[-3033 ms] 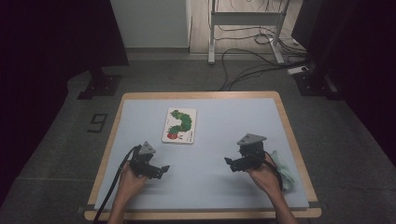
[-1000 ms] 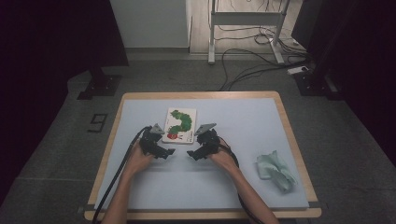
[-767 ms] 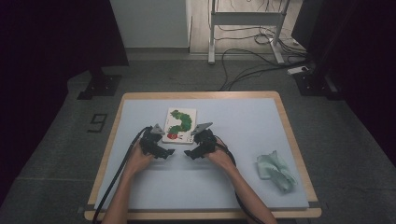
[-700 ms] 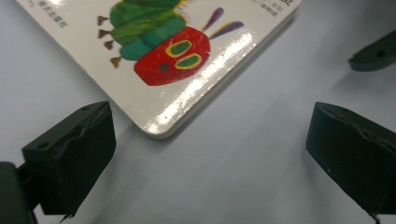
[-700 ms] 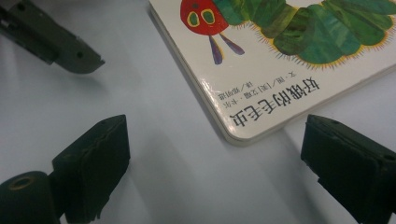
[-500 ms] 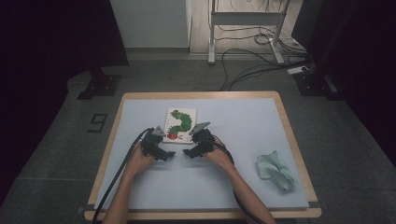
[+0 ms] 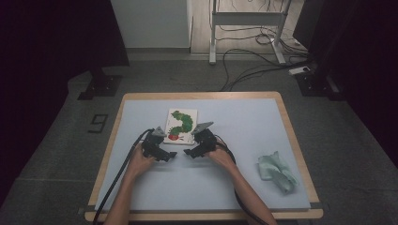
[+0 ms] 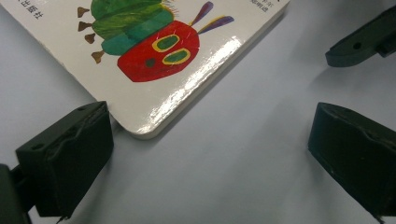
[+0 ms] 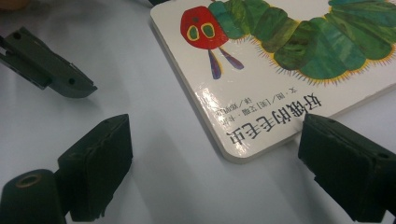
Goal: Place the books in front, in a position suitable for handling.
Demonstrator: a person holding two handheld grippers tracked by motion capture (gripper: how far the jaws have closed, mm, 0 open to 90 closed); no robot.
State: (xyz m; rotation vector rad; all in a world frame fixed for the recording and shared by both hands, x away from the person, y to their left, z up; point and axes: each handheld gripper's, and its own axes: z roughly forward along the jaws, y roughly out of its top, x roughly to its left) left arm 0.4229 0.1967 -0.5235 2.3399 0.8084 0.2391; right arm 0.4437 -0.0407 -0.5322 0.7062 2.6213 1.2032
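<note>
A white board book (image 7: pixel 180 125) with a green caterpillar on its cover lies flat on the pale blue mat (image 7: pixel 244 187). Both grippers rest low on the mat just in front of its near edge. My left gripper (image 7: pixel 167 154) is open, and the book's near corner (image 8: pixel 154 70) lies just beyond its left finger (image 8: pixel 70 158). My right gripper (image 7: pixel 189 152) is open too. Its jaws have just closed a little, with the book's other near corner (image 9: pixel 247 140) between them and the pads not pressing on it. The two grippers point toward each other.
A crumpled pale green cloth (image 7: pixel 277 169) lies on the mat at the right. The mat covers a wooden table (image 7: pixel 202 95). Cables trail from both grippers over the front edge. Dark floor with cables and stands surrounds the table.
Since three seconds ago both hands have come from the front of the mat up to the book, leaving the cloth at the right. In the last second the right gripper edged slightly left.
</note>
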